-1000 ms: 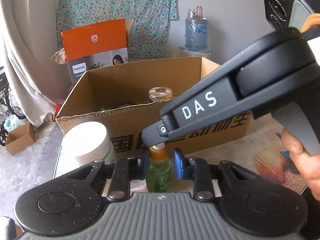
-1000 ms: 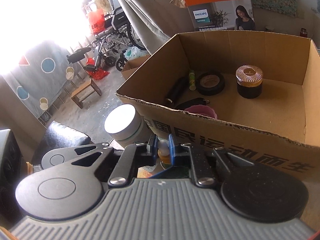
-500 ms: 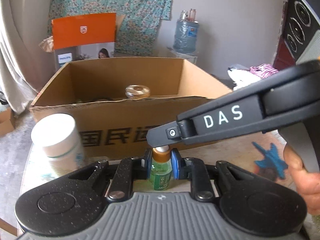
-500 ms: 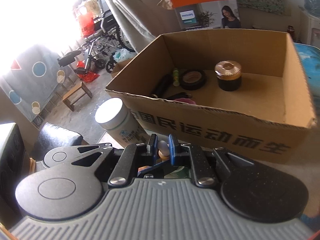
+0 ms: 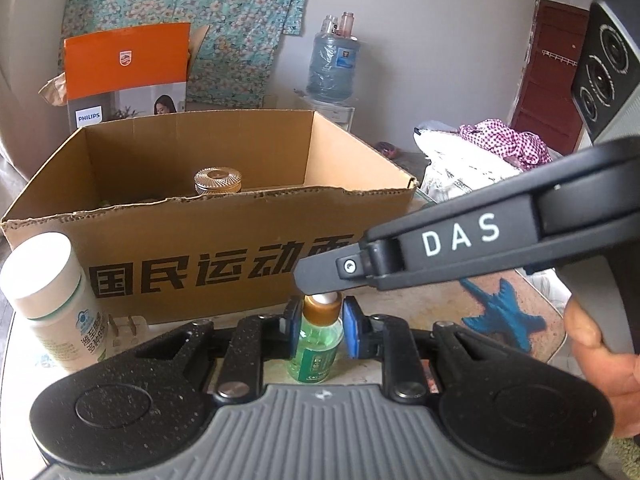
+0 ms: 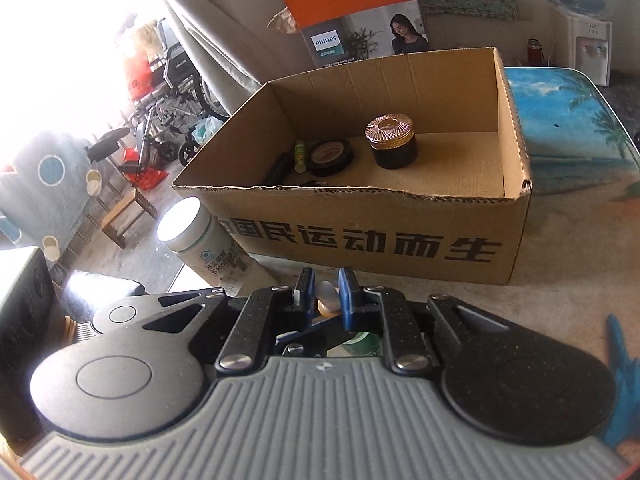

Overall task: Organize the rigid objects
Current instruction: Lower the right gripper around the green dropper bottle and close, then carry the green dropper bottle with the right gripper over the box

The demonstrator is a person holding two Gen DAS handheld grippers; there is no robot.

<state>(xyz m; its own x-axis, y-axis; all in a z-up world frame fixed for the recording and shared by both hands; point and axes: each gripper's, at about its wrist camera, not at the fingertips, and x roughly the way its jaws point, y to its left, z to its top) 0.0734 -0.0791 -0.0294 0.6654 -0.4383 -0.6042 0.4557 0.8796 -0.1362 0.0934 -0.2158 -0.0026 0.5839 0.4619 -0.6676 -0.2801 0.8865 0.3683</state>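
The right gripper (image 6: 324, 294) is clamped on the pale rubber bulb of a green glass dropper bottle (image 5: 319, 340), low in the frame's centre. The left gripper (image 5: 319, 322) brackets the bottle's shoulders; its jaws have just been opening, the pads barely apart from the glass. The bottle is mid-transfer, it seems, and next needs lifting over the corrugated cardboard box (image 6: 360, 236) wall behind.

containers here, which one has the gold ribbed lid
The dark jar standing upright inside the cardboard box. The white bottle outside has a plain white cap; the green dropper bottle has an amber collar.
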